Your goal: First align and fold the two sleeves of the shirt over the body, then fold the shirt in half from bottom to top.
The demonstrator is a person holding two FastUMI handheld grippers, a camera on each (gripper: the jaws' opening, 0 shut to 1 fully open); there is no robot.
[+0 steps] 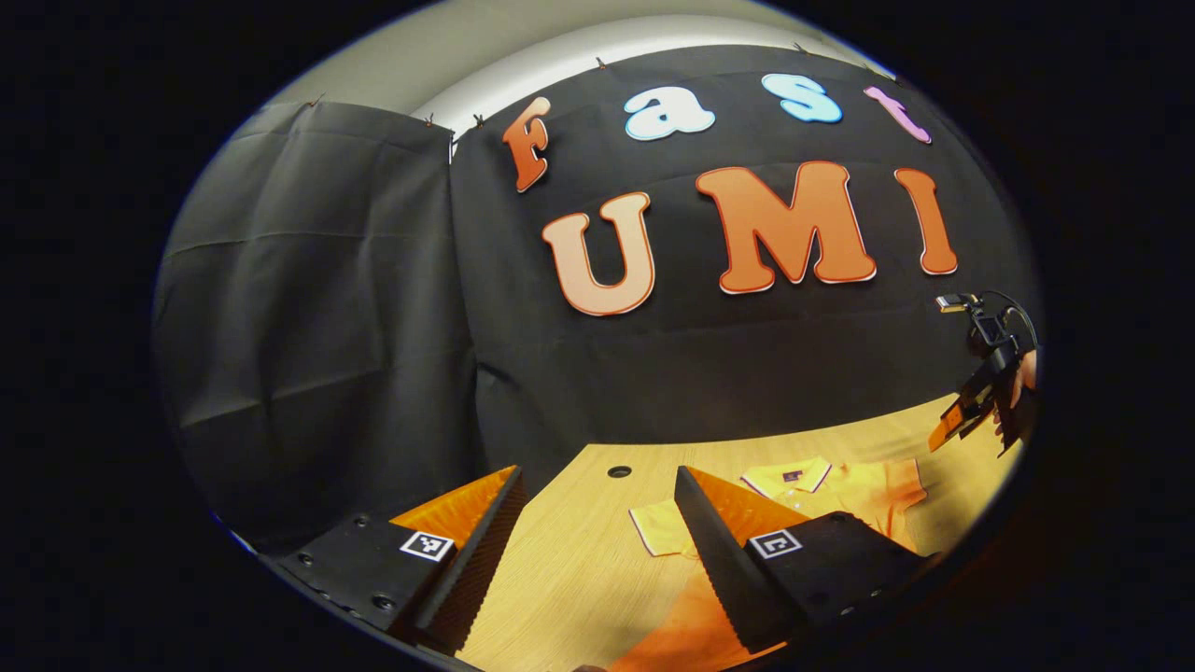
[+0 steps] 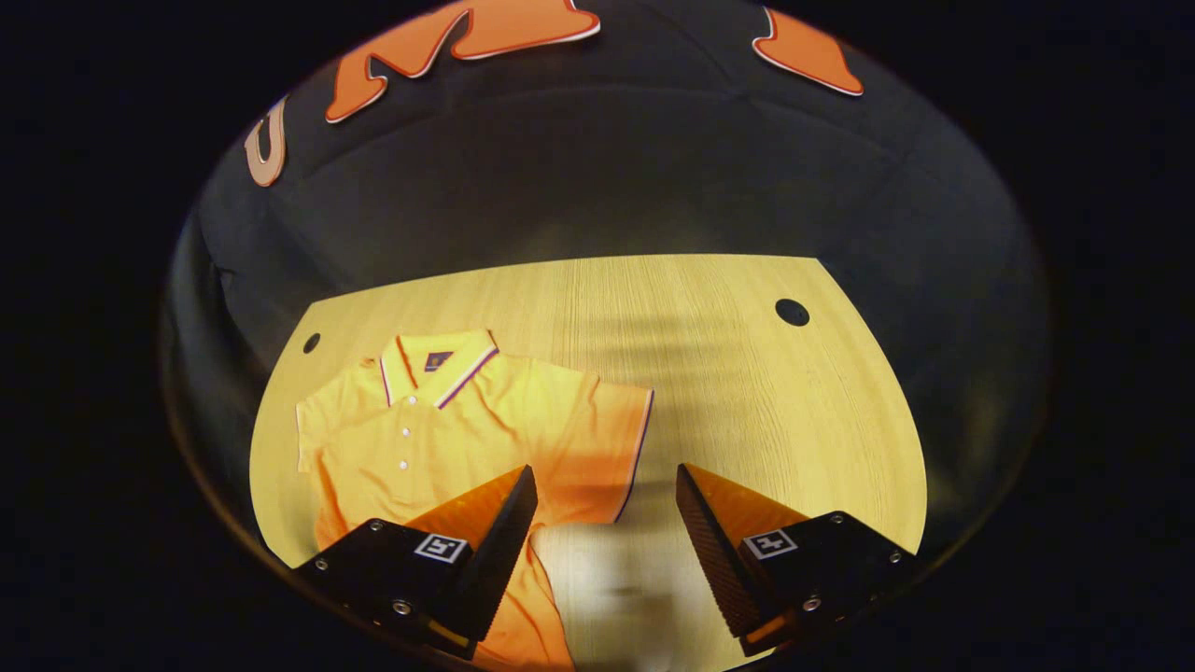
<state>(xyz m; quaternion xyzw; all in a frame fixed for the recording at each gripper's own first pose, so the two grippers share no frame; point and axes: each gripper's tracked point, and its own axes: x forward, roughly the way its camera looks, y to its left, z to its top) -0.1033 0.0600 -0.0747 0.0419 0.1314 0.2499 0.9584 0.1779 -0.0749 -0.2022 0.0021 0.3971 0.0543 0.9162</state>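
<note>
Right gripper view: the right gripper (image 2: 605, 523) hangs above the wooden table (image 2: 728, 373) with its jaws spread wide and nothing between them. Bare wood and the hem of a sleeve show in the gap. The orange polo shirt (image 2: 448, 429) lies flat on the table, front up, collar (image 2: 434, 364) toward the black cloth wall (image 2: 597, 168). The collar has a striped edge, and a row of small buttons (image 2: 405, 446) runs down the placket. The nearer sleeve (image 2: 597, 448) is spread outward, its trimmed cuff reaching toward the middle of the table. The other sleeve (image 2: 327, 411) lies at the far side of the body. Two round holes (image 2: 792, 312) sit in the tabletop near the wall, one on each side.

Left gripper view: the left gripper (image 1: 597, 532) is also held above the table, jaws wide apart and empty. The shirt lies ahead and to the right of its fingers, partly hidden behind the right-hand finger (image 1: 719, 551). The collar and one trimmed sleeve are visible. At the right edge, the other gripper shows above the table, raised clear of the shirt, with part of a hand (image 1: 1025, 373) holding it. The state of its jaws cannot be told from this view.
</note>
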